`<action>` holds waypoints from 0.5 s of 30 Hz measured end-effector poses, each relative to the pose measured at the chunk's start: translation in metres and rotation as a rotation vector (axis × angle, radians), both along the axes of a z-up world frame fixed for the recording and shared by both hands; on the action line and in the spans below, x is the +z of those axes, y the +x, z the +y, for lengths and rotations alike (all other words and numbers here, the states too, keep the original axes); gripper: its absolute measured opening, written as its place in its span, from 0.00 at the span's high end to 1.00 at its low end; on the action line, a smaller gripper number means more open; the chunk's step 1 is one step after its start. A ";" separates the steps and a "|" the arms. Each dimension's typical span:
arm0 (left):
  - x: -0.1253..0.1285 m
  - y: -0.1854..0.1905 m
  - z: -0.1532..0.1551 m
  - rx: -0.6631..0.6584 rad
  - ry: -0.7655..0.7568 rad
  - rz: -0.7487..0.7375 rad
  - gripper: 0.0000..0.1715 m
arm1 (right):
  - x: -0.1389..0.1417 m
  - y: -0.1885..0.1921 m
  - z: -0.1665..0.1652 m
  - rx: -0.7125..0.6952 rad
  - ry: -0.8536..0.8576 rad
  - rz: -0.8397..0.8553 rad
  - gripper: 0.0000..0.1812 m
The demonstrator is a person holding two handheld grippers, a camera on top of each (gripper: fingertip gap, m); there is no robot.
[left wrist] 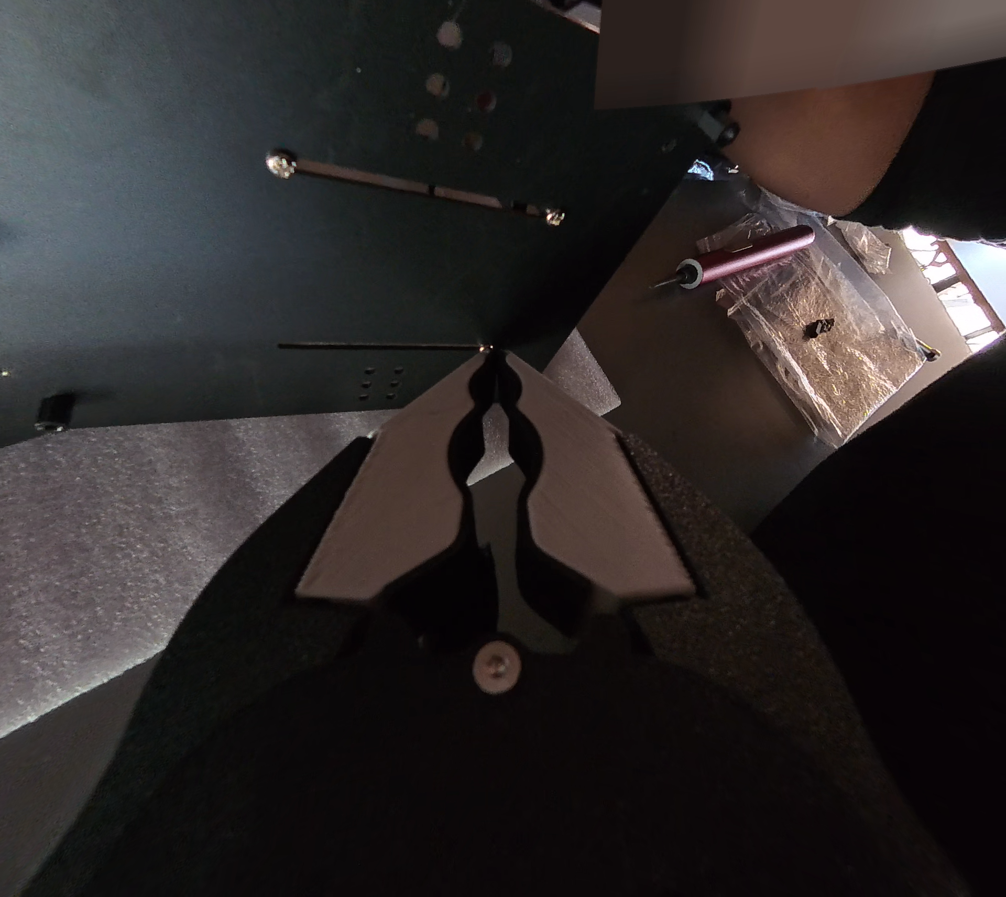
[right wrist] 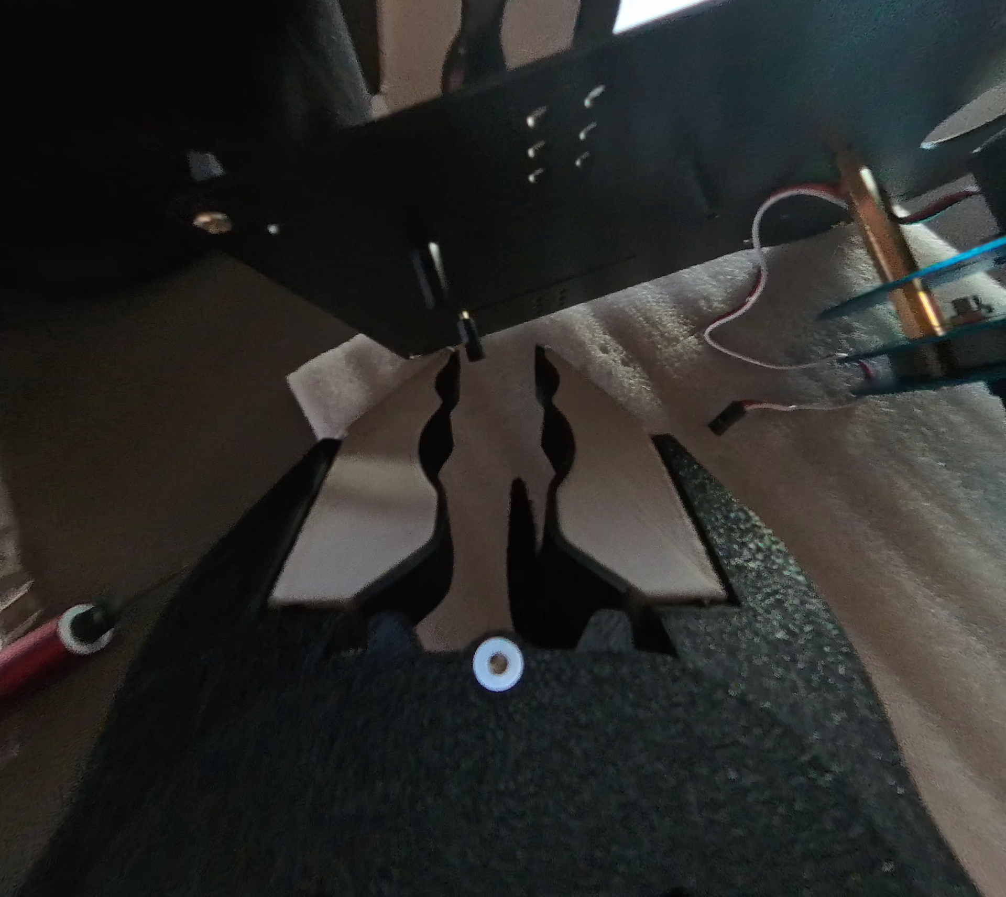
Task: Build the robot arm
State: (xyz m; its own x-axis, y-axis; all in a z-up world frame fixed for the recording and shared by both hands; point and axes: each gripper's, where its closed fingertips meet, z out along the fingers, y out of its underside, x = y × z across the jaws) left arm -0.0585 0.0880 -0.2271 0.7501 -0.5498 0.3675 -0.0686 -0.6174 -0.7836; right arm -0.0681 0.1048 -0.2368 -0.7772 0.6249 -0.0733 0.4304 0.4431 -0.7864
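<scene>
Here left tongs pinch the matte black slotted plate.

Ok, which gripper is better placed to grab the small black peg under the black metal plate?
Right: right gripper open, small black peg near its fingertips; left gripper shut on the black metal plate.

A black panel is dotted with round holes; a dark red screwdriver is seen beside clear plastic bags; red-and-white wires cross pale foam.
</scene>
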 end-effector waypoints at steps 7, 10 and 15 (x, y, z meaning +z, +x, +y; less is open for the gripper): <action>0.000 0.001 0.001 0.000 0.002 0.005 1.00 | 0.019 -0.004 0.001 -0.016 -0.145 -0.036 0.87; 0.000 0.001 0.001 0.002 0.002 0.005 1.00 | 0.010 0.001 -0.001 0.015 -0.067 -0.027 0.87; 0.000 0.002 0.001 0.005 0.003 0.005 1.00 | -0.006 0.000 -0.008 0.024 -0.036 -0.072 0.87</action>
